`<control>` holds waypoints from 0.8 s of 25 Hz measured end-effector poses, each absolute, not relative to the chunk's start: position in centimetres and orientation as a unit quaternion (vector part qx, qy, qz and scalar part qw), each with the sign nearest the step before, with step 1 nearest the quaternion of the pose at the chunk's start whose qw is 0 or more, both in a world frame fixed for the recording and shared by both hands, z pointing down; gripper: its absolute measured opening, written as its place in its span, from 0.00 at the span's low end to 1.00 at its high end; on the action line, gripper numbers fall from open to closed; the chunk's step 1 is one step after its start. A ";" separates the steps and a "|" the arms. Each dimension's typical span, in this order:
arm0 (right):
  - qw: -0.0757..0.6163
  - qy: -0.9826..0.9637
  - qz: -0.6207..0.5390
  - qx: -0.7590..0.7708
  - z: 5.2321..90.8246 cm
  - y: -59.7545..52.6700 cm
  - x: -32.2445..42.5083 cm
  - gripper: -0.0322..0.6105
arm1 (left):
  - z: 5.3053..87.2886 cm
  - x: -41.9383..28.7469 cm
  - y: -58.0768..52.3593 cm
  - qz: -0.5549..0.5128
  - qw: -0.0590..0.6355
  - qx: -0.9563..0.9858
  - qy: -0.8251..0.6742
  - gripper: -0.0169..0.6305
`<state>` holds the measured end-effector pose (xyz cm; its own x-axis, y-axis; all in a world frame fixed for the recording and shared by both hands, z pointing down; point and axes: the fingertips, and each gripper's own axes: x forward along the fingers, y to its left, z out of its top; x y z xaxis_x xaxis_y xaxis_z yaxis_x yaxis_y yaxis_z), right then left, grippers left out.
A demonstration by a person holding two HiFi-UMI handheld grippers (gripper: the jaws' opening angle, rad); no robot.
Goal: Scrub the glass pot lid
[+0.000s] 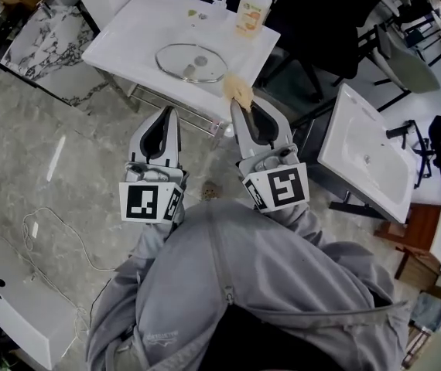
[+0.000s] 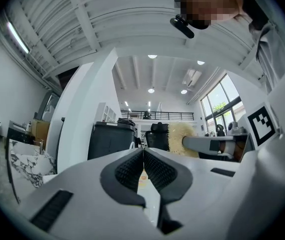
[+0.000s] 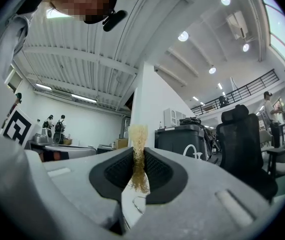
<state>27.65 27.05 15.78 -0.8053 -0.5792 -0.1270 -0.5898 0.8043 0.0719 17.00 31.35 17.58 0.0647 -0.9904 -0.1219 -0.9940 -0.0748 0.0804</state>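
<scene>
White table (image 1: 120, 41) ahead carries the glass pot lid (image 1: 192, 62), and scrubbing looks not yet begun. Near the lid, your right gripper (image 1: 237, 108) pinches a yellow scrub pad (image 1: 238, 90); your left gripper (image 1: 171, 113) has its jaws pressed together, empty.

Your left gripper (image 1: 171, 111) and right gripper (image 1: 237, 105): pale grey shells, black ribbed pads (image 2: 130, 171). Each marker cube (image 1: 145, 202) shows black squares on white. The scrub pad (image 1: 239, 90) is straw yellow (more tan in the right gripper view). The glass pot lid (image 1: 191, 62) is clear with a silver rim and grey knob, and the table (image 1: 120, 37) is plain white. The far bottle (image 1: 253, 9) is pale with an orange label. The floor (image 1: 42, 168) is grey marbled, and the far-left slab (image 1: 39, 45) is white with black veins. Your near sweatshirt (image 1: 244, 284) is plain grey. The cable (image 1: 58, 230) on the left is white.
</scene>
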 end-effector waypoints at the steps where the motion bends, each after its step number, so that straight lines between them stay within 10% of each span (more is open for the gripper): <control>1: 0.051 0.949 0.051 -0.306 15.9 26.5 27.6 0.12 | 17.6 16.9 30.9 0.070 0.013 -0.727 0.682 0.04; 20: 0.071 0.937 0.009 -0.341 17.6 18.8 27.3 0.12 | 18.9 14.1 23.7 0.043 -0.011 -0.742 0.669 0.04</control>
